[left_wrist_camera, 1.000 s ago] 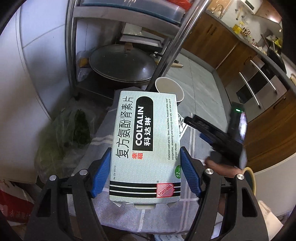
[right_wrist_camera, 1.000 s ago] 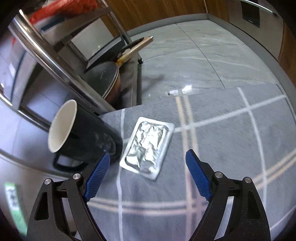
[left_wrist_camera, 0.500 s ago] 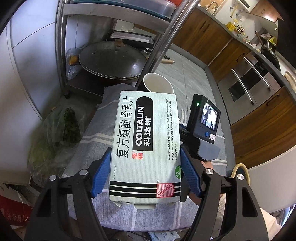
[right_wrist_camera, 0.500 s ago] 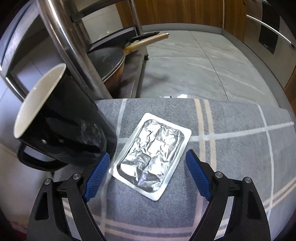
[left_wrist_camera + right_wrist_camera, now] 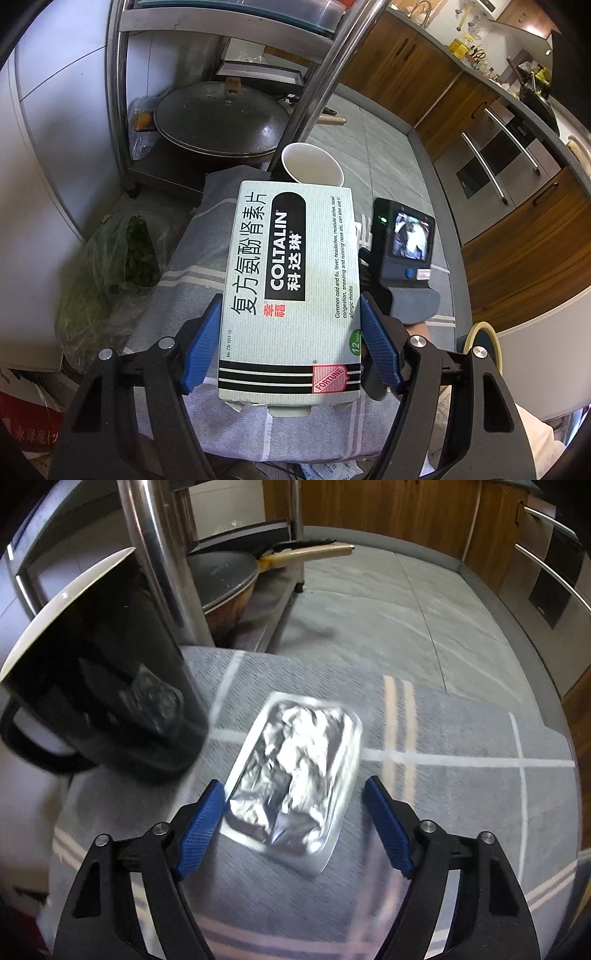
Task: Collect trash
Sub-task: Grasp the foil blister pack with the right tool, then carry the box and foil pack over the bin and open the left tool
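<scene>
My left gripper (image 5: pixel 291 350) is shut on a pale green Coltalin medicine box (image 5: pixel 291 288) and holds it above the grey striped cloth (image 5: pixel 192 258). In the right wrist view a crumpled silver blister pack (image 5: pixel 291 782) lies flat on the cloth (image 5: pixel 461 812). My right gripper (image 5: pixel 295 827) is open and low over it, its blue pads on either side of the pack's near end. The left pad (image 5: pixel 201 829) is close to the pack's corner. The back of the right gripper with its lit screen (image 5: pixel 406 240) shows in the left wrist view.
A black mug with white inside (image 5: pixel 103 686) stands just left of the blister pack, also seen in the left wrist view (image 5: pixel 312 164). A steel rack post (image 5: pixel 166 561) and a pan (image 5: pixel 221 579) lie behind. A bag of greens (image 5: pixel 107 273) sits on the floor at left.
My right gripper has moved forward and down, so the blister pack now lies between its open pads. The left gripper has held the box steady and risen slightly.
</scene>
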The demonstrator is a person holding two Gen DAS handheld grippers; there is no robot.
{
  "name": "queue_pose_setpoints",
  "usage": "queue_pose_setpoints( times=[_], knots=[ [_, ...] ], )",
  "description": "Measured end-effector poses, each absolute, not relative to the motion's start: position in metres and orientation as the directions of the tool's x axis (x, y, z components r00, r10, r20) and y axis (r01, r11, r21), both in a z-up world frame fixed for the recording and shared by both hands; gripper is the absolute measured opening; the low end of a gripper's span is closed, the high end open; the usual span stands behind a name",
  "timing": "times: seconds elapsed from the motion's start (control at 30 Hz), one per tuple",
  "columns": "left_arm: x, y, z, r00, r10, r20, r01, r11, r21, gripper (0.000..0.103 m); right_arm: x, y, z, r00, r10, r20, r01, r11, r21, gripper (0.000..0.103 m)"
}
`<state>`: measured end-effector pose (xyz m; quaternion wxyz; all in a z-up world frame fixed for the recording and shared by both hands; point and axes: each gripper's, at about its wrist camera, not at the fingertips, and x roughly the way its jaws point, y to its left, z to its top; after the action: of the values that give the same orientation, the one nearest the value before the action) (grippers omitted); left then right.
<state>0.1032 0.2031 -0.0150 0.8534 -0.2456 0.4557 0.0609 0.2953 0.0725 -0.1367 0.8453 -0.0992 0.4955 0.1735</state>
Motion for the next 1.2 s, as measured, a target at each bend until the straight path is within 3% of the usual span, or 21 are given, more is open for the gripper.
queue_pose_setpoints(
  times=[0.33, 0.6, 0.7, 1.2],
  knots=[
    [0.104, 0.199, -0.013, 0.583, -0.124, -0.803, -0.312, 0.878, -0.362, 0.07, 0.304, 0.054, -0.133, 0.404, 0.23, -0.885, -0.402, 0.914, 0.054, 0.077],
    [0.108, 0.196, -0.018, 0.568, -0.118, -0.814, -0.315, 0.883, -0.348, 0.07, 0.308, 0.077, -0.136, 0.425, 0.206, -0.882, -0.471, 0.882, -0.021, 0.079],
    [0.109, 0.194, -0.018, 0.565, -0.12, -0.817, -0.311, 0.885, -0.345, 0.07, 0.308, 0.074, -0.135, 0.431, 0.218, -0.876, -0.471, 0.882, -0.012, 0.069],
    [0.12, 0.161, -0.018, 0.553, -0.117, -0.825, -0.245, 0.923, -0.296, 0.07, 0.275, 0.007, -0.107, 0.442, 0.256, -0.86, -0.463, 0.886, 0.026, 0.069]
  ],
)
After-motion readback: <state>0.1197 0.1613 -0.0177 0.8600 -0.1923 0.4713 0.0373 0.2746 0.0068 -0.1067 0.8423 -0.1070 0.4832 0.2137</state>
